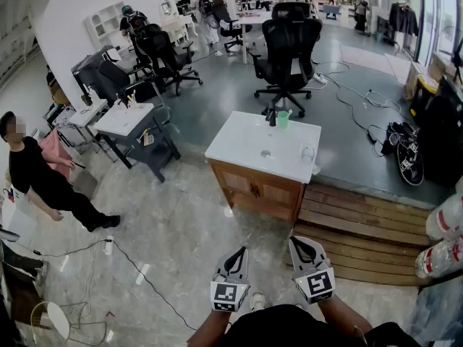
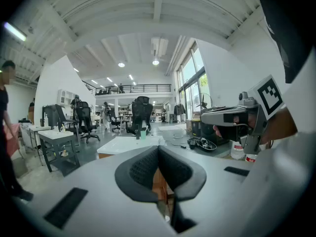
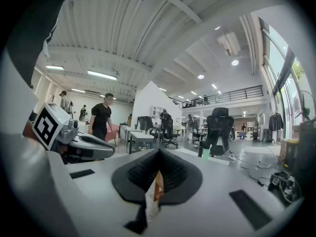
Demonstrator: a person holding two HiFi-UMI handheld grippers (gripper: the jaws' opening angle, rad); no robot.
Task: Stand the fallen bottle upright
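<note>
A white-topped wooden cabinet point(image 1: 246, 147) stands a few steps ahead of me. On its far edge are an upright dark bottle point(image 1: 273, 116) and a green cup point(image 1: 283, 119). A clear glass-like thing point(image 1: 307, 152) stands near its right edge, and a small clear item point(image 1: 266, 153) lies mid-top, too small to tell what it is. My left gripper point(image 1: 238, 252) and right gripper point(image 1: 301, 243) are held close to my body, side by side, far short of the cabinet. Both are shut with nothing between the pads point(image 2: 143, 169) point(image 3: 174, 174).
Wooden steps point(image 1: 362, 230) lie right of the cabinet. A grey desk point(image 1: 126, 121) and a crouching person point(image 1: 43, 179) are at the left, with office chairs point(image 1: 289, 49) behind. Cables point(image 1: 130, 266) run over the floor. Large water bottles point(image 1: 445, 219) sit at the right edge.
</note>
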